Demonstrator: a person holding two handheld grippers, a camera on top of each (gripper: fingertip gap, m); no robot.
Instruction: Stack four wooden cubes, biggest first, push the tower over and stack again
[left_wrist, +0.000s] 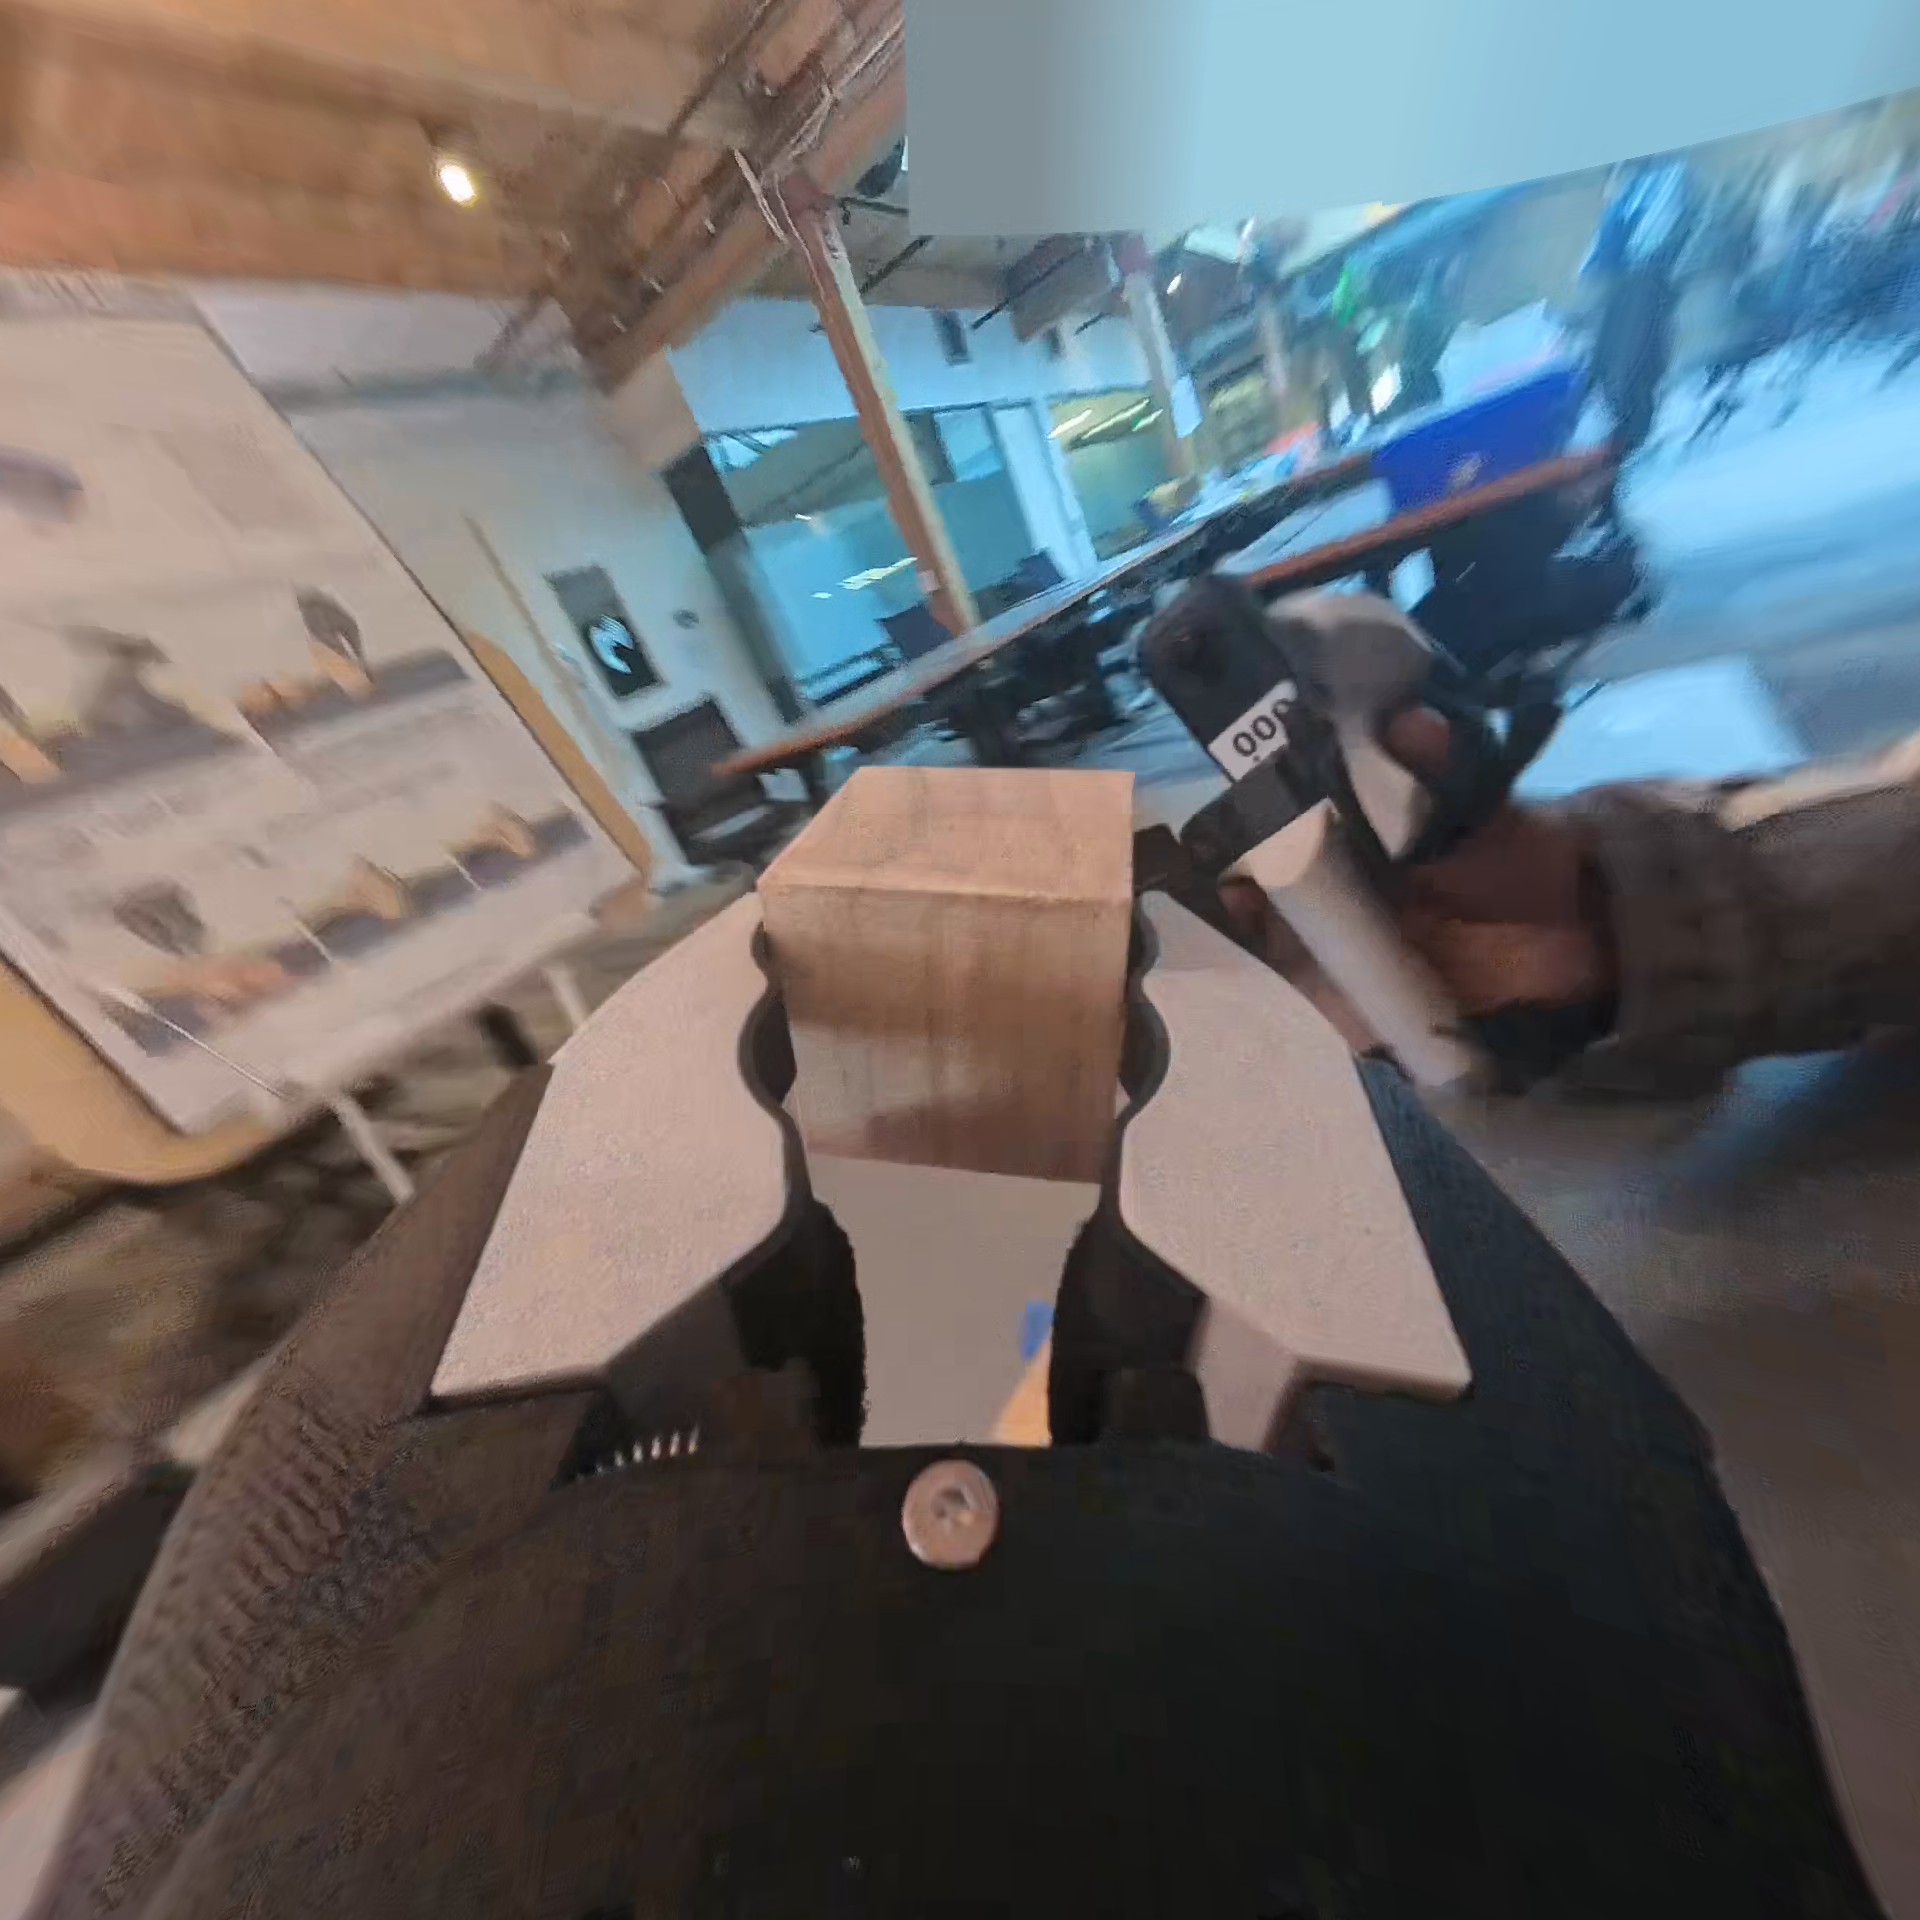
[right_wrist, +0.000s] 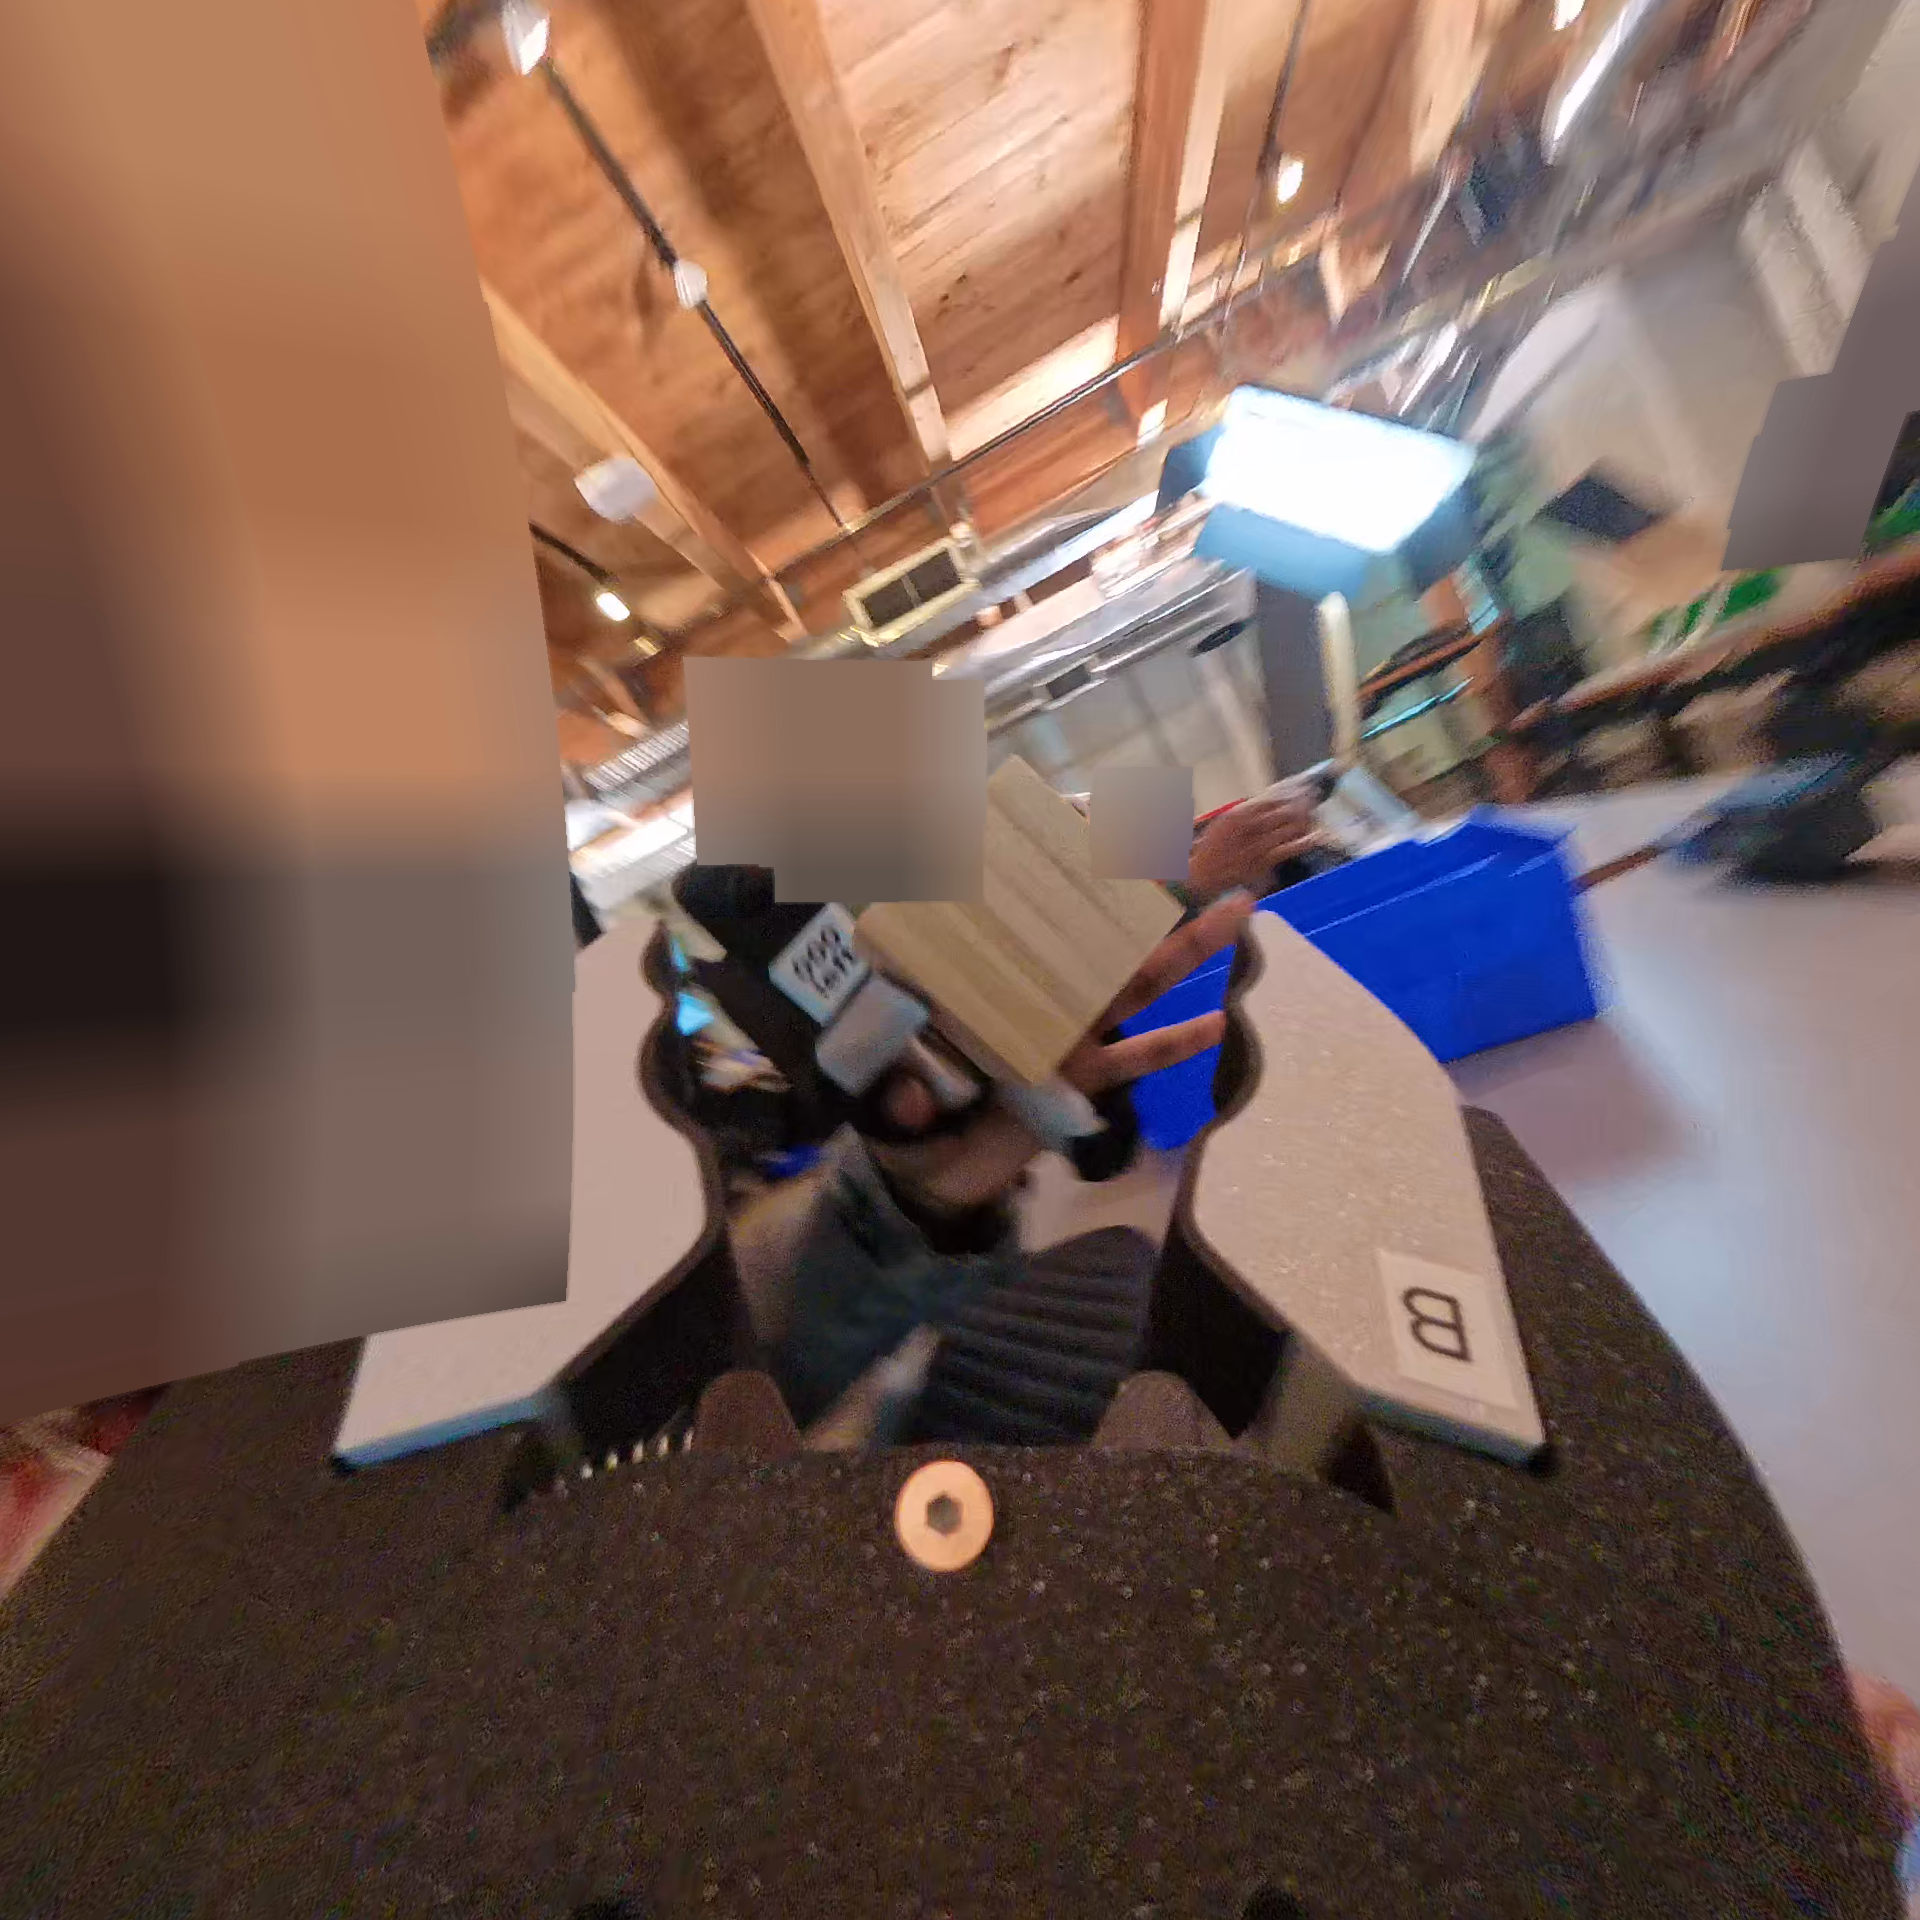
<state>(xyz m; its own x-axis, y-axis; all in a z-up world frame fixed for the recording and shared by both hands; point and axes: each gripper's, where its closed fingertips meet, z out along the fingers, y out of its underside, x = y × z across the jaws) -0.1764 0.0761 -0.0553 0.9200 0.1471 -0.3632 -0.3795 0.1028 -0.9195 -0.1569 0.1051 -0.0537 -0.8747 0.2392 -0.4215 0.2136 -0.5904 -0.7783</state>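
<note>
The left gripper (left_wrist: 948, 997), at the centre of its own view, pinches a wooden cube (left_wrist: 951, 966): both dark scalloped pads press on the cube's side faces, and the block stands upright between the pale fingers (left_wrist: 665, 1132), lifted clear of any surface. To the right of centre in that view the right gripper (left_wrist: 1262, 831) shows, tilted, with a hand (left_wrist: 1496, 925) and a grey sleeve behind it; whether anything lies in its grasp cannot be told from there. In the right wrist view the right gripper (right_wrist: 940, 997) has its pale fingers (right_wrist: 1340, 1122) spread wide with nothing between the pads. Through that gap, at mid-frame, the left gripper appears farther off with the same cube (right_wrist: 1023, 935), pale and tilted, and the fingers of a hand just to its right. Farther out, a blue bin (right_wrist: 1455, 956) sits on a grey table (right_wrist: 1714, 1091) at the right of the frame, and wooden ceiling beams (right_wrist: 935, 260) fill the upper part.
</note>
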